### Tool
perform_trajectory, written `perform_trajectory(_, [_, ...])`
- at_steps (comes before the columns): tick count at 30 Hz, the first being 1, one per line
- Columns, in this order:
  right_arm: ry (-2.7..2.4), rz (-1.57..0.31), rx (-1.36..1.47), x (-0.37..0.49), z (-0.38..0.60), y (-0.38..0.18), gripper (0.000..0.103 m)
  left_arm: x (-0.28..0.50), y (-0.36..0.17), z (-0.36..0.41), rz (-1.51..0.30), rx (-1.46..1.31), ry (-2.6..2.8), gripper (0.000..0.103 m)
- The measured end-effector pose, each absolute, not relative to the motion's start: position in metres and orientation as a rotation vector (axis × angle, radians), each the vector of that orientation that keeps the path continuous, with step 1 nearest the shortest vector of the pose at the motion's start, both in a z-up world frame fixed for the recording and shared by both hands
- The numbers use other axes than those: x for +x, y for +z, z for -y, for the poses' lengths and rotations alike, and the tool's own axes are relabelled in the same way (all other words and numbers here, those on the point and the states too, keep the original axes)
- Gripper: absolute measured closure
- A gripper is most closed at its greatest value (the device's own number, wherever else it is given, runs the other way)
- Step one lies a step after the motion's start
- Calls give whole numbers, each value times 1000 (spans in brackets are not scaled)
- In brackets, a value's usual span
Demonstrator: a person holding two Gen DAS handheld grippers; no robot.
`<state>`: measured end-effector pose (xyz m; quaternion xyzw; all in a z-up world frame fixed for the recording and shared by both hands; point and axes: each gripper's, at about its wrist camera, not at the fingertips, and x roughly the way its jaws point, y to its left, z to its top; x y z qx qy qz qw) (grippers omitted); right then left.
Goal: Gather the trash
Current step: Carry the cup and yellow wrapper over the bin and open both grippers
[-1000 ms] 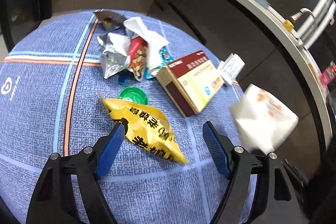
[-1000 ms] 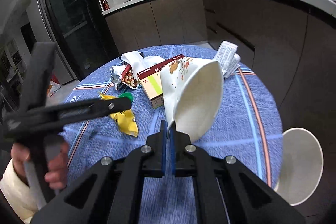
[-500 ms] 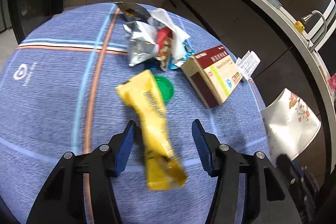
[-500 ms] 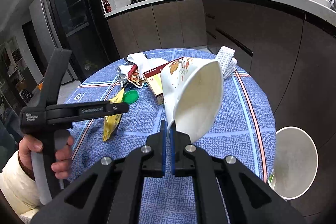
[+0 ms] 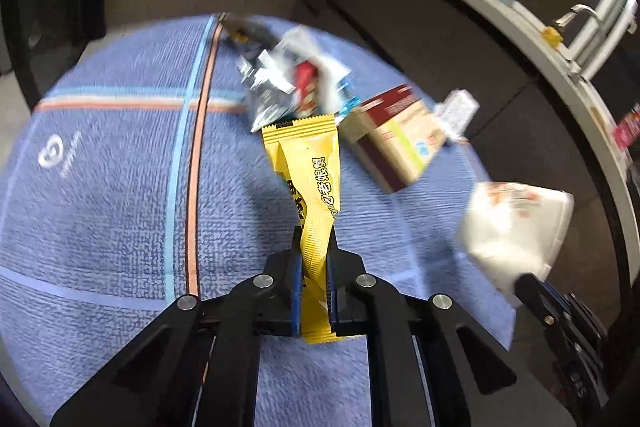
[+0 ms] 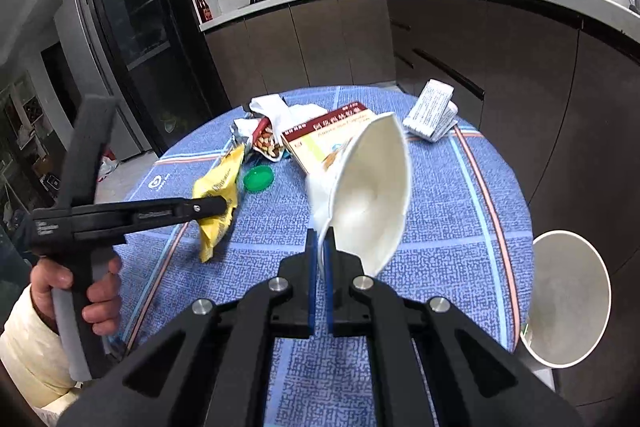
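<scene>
A yellow snack wrapper (image 5: 316,187) stands up between the blue pads of my left gripper (image 5: 313,247), whose jaws are closing and press on its lower part. In the right wrist view the same wrapper (image 6: 218,195) hangs from the left gripper (image 6: 224,205) above the blue tablecloth (image 6: 460,227). My right gripper (image 6: 319,247) is shut on the rim of a crushed white paper cup (image 6: 372,195), held above the table. That cup (image 5: 516,231) shows blurred at the right of the left wrist view.
More trash lies on the round table: a foil and nut packet pile (image 6: 268,135), a green lid (image 6: 259,178), a red and cream box (image 6: 320,137), a folded leaflet (image 6: 432,111). A white bin (image 6: 568,299) stands beside the table at right. Dark cabinets lie behind.
The left jaws have closed onto the yellow wrapper and lifted it off the cloth, so it now stands upright. The right gripper and its cup have stayed put.
</scene>
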<state>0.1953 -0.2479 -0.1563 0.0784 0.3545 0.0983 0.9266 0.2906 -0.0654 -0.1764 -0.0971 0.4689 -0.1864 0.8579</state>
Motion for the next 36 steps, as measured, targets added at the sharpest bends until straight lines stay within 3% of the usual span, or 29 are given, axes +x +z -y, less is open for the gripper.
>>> perform_trajectory(11, [134, -568, 163, 150, 274, -104, 98, 239, -96, 111, -829, -131, -614, 94])
perform_trajectory(19, [-5, -492, 188, 105, 330, -87, 98, 216, -78, 188, -803, -53, -785, 94])
perform_trajectory(26, [-137, -508, 259, 77, 391, -113, 98, 206, -94, 266, -840, 37, -901, 94])
perform_trajectory(36, [-229, -635, 381, 70, 456, -199, 98, 220, -150, 364, -979, 137, -1007, 94])
